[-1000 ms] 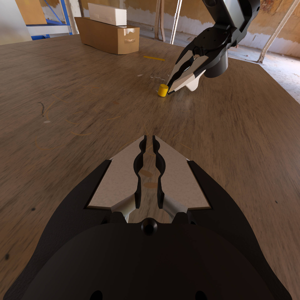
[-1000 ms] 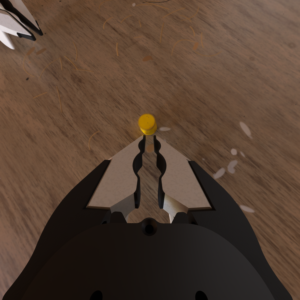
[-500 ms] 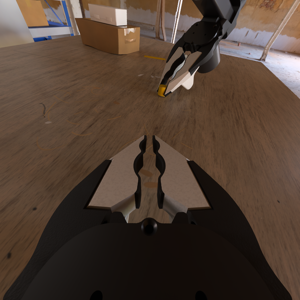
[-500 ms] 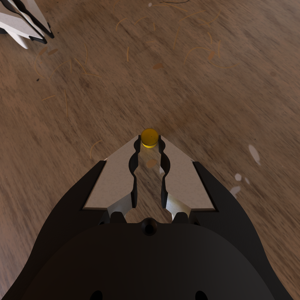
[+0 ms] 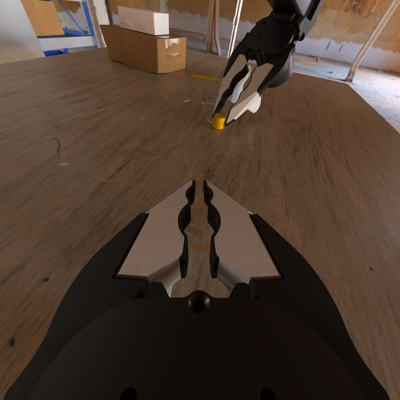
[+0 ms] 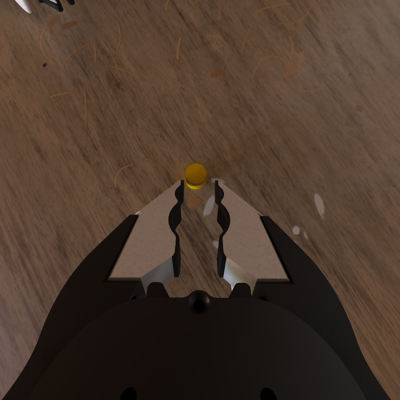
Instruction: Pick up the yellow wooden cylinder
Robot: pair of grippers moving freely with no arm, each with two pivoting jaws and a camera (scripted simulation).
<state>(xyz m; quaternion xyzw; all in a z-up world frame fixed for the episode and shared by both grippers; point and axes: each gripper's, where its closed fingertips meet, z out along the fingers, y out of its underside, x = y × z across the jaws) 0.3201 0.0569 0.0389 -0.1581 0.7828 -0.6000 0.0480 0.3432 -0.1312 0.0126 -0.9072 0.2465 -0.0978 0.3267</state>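
So the yellow cylinder (image 5: 218,121) is standing upright on the wooden tabletop (image 5: 86,108), out in the middle with loads of bare wood all round it. The far edge of the table is well beyond it, and the right edge is off to the side too, so plenty of room to move.

The right gripper (image 6: 198,183) is angled down at it with its jaws spread wide. The cylinder (image 6: 195,175) sits right at the fingertips, close against the left finger (image 6: 181,184), with a gap to the other one. Half a second ago the jaws were narrower and the cylinder sat snug between the tips; now they've opened up and it's just ahead of them.

The left gripper (image 5: 199,184) hangs low over the table well back from all this, jaws narrow with nothing in them, same as before.

The surface is scuffed brown wood with pale scratches and whitish flecks. Behind it are a cardboard box (image 5: 147,52) with a white box (image 5: 142,20) on top, blue shelving (image 5: 71,28) and peeling walls.
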